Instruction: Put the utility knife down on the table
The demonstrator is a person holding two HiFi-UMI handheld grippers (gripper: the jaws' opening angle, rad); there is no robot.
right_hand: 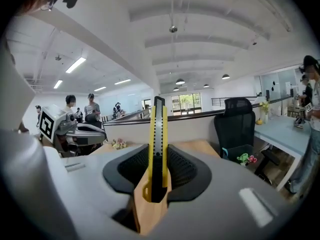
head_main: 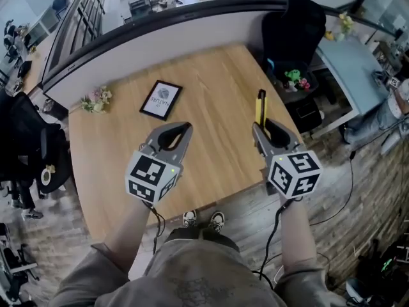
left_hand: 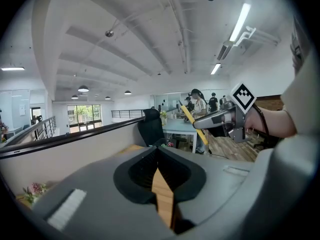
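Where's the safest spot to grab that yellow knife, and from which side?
Grab the utility knife at its back end, by the yellow loop. Come from behind and squeeze its two long side edges, like the right tongs do now. Its long thin body then points straight away from the tongs.

Knife: lower end hidden between the jaws of the right gripper. Whether a blade shows at its far end is too small to tell. Framed print: lettering unreadable. Table: near edge partly covered by the left gripper, the right gripper and the person's arms. Hands hidden beneath the marker cubes.
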